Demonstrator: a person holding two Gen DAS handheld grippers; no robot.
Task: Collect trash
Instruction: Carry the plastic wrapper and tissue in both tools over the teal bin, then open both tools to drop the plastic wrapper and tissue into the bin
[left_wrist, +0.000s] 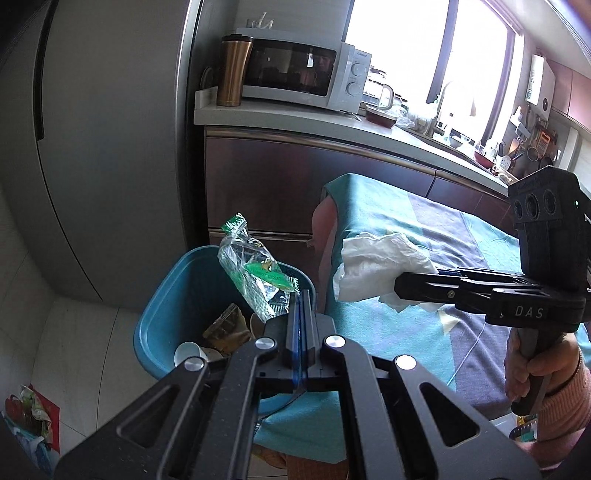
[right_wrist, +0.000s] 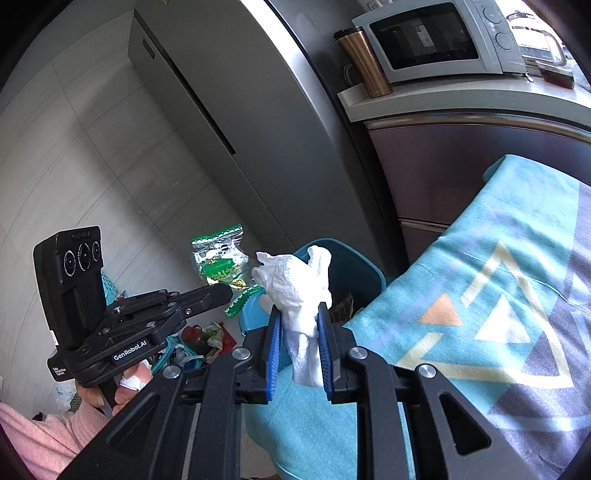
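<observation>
Two pieces of trash are in hand right now, both near the blue bin (left_wrist: 166, 295), and either could miss it. Left gripper (left_wrist: 301, 295) has its jaws pinched fully together on the bottom edge of a clear wrapper w/ green print (left_wrist: 255, 273); the wrapper stands up above the bin's opening, over the rim nearest the table. Right gripper (right_wrist: 299, 332) has its jaws narrow, clamped on a crumpled white tissue (right_wrist: 295, 288), most of it bunched above the pads w/ a tail hanging below. In the left wrist view that tissue sits over the teal-patterned cloth (left_wrist: 388, 332) at the table edge, just beside the bin but not yet above it, so letting go now would prob drop it on the cloth or down the gap btwn table and bin. Wrapper risk: it's light and stiff, gripped by a thin margin, so it may cling to a pad or flutter sideways onto the floor on release. Tissue risk: soft paper can snag on the ribbed blue pads (right_wrist: 275, 347) and stay stuck. Bin already holds cups and wrappers (left_wrist: 221, 332), so stuff landing near the rim could bounce out. Also, both grippers converge on one opening, so they could knock each other.
</observation>
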